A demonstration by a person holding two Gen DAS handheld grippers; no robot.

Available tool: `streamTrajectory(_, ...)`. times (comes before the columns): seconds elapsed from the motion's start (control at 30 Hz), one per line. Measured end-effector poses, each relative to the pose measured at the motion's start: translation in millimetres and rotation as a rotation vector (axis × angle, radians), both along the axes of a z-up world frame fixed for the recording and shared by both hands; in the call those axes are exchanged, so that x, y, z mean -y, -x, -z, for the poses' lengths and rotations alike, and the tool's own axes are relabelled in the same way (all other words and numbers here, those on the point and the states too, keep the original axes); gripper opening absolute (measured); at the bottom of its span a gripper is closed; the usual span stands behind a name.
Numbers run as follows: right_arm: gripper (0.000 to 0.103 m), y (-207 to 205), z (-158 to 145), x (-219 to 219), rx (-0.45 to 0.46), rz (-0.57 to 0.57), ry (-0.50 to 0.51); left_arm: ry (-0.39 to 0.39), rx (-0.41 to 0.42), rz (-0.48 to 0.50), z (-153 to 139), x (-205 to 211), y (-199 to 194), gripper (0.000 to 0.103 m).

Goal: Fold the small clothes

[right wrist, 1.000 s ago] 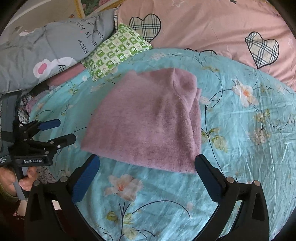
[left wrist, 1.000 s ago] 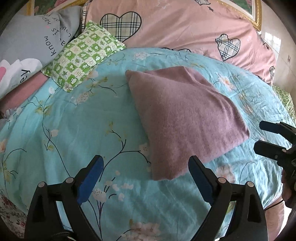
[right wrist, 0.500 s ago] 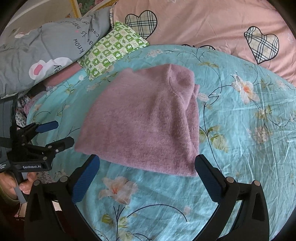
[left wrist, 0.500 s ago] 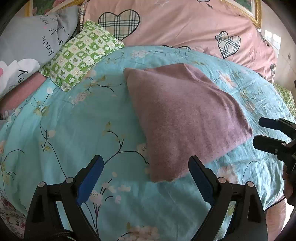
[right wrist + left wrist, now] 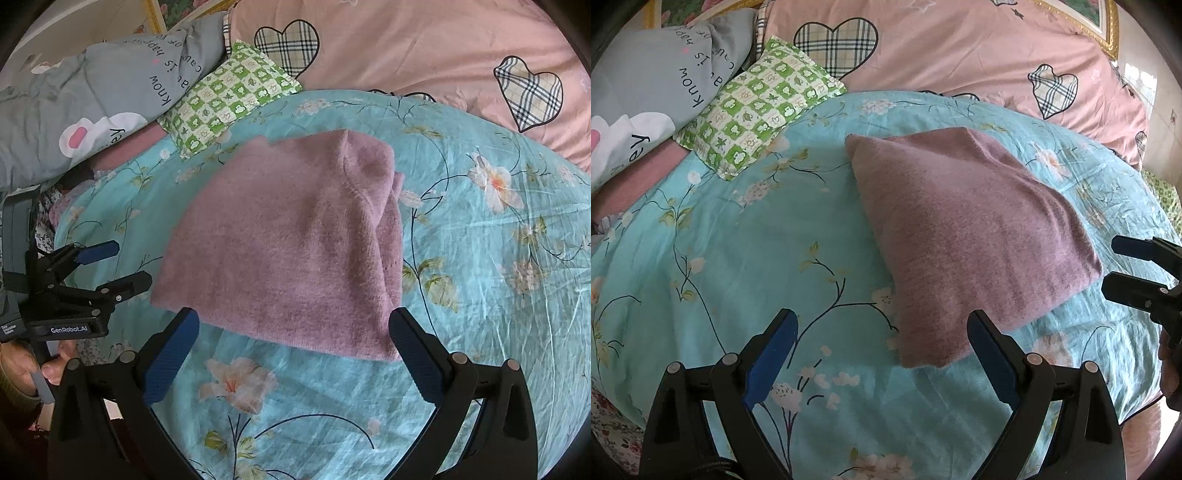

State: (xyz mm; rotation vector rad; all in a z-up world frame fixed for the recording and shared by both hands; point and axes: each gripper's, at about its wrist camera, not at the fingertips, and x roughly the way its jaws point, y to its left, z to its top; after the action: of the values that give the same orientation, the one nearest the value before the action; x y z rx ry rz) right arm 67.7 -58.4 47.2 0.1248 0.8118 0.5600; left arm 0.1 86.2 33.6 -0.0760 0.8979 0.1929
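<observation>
A mauve knitted garment [image 5: 964,236] lies folded into a rough rectangle on the turquoise floral bedspread [image 5: 738,266]. It also shows in the right wrist view [image 5: 291,243], with a rumpled layered edge on its right side. My left gripper [image 5: 882,332] is open and empty, just short of the garment's near corner. My right gripper [image 5: 295,328] is open and empty, its fingertips flanking the garment's near edge. Each gripper appears in the other's view, the right one [image 5: 1134,269] and the left one [image 5: 110,266], both open beside the garment.
A green checked pillow [image 5: 761,107] lies at the back left. A grey printed quilt [image 5: 653,85] is bunched beside it. A pink quilt with plaid hearts [image 5: 960,55] spans the back. The bed edge drops off at the right [image 5: 1145,424].
Both grippers have edged slightly closer to the garment. The garment lies as before, and both grippers stay open.
</observation>
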Motion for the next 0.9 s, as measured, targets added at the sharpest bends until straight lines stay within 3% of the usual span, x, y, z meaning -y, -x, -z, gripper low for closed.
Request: streamTrajectory(0.9,0.102,-0.5,-0.3,-1.4,0.004,-0.007,-0.003,-0.005,0.0,0.01,-0.8,-0.3,-1.5,0.093)
